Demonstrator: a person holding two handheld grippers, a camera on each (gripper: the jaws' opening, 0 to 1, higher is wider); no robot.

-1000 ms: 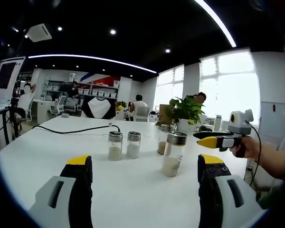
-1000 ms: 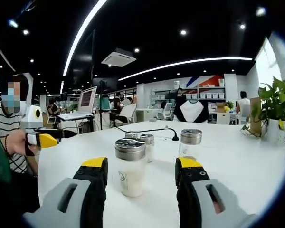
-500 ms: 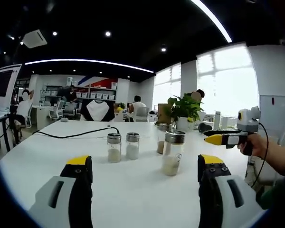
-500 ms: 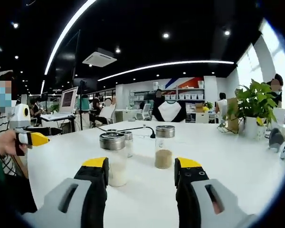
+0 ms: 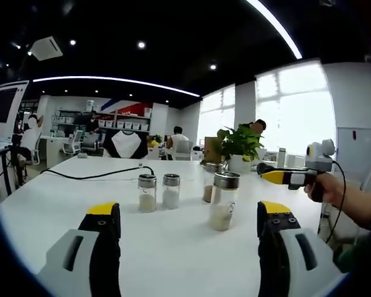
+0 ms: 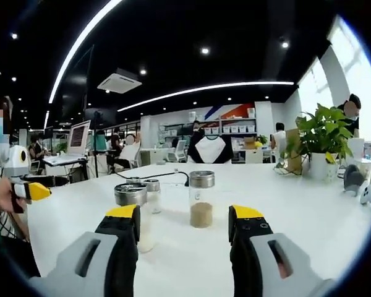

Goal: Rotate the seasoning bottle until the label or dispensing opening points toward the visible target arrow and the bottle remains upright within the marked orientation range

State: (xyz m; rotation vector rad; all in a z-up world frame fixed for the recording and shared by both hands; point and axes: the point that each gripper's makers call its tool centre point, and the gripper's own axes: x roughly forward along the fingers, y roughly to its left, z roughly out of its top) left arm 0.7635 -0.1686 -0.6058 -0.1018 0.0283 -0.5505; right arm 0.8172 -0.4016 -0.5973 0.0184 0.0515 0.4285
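Several glass seasoning bottles with metal lids stand upright on the white table (image 5: pixel 173 247). In the left gripper view the nearest bottle (image 5: pixel 223 202) holds pale powder, with two small ones (image 5: pixel 147 193) (image 5: pixel 170 190) left of it and a brown-filled one (image 5: pixel 208 183) behind. My left gripper (image 5: pixel 188 213) is open, short of them, with nothing between its jaws. In the right gripper view my right gripper (image 6: pixel 185 213) is also open and holds nothing. The pale bottle (image 6: pixel 132 210) stands just beyond its left jaw, and the brown-filled bottle (image 6: pixel 201 199) stands ahead between the jaws.
A black cable (image 5: pixel 93 176) lies across the far part of the table. A potted plant (image 5: pixel 238 145) stands at the far edge beside small objects (image 6: pixel 353 179). A hand (image 5: pixel 326 189) holds the right gripper (image 5: pixel 287 177) above the table's right side. People sit at desks behind.
The right gripper view has swung, so the pale bottle now sits further left by the left jaw. In the left gripper view the other gripper moved slightly left. The bottles have not moved.
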